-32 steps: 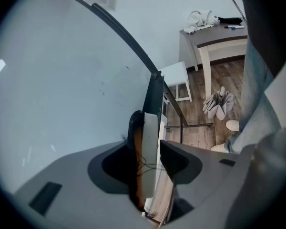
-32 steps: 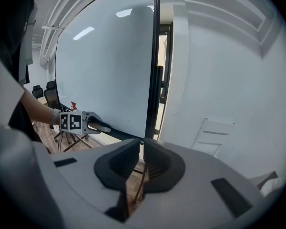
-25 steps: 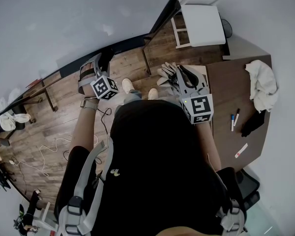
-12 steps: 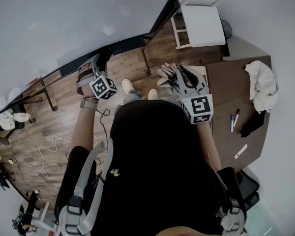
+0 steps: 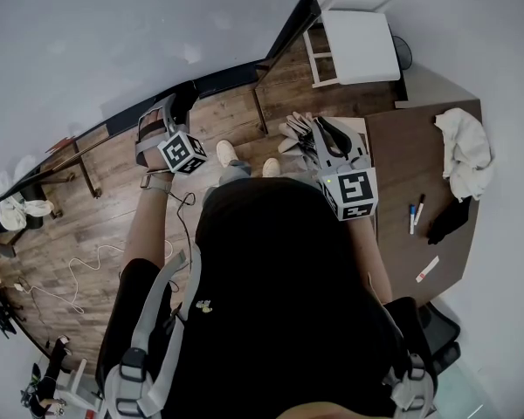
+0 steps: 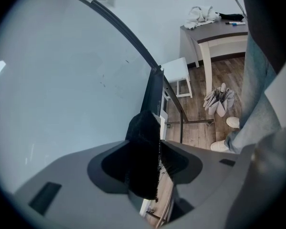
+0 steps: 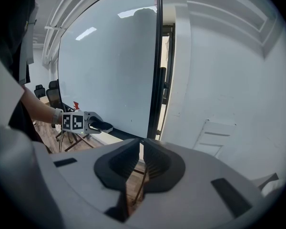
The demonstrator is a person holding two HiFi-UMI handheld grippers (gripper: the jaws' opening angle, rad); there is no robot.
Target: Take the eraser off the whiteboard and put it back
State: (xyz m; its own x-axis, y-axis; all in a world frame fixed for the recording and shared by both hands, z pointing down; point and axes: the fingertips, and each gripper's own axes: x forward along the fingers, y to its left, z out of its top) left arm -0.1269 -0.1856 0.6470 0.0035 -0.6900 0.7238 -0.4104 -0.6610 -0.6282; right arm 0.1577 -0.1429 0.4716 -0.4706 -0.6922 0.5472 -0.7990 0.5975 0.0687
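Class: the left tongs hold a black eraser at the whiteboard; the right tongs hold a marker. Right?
No: the right gripper view shows the right tongs shut and empty. The left tongs, jaws just closing, do hold the eraser.

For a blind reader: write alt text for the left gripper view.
The fingers of the left gripper, which have just been closing, hold a black eraser beside the whiteboard. Beyond stand a white stool and a table.
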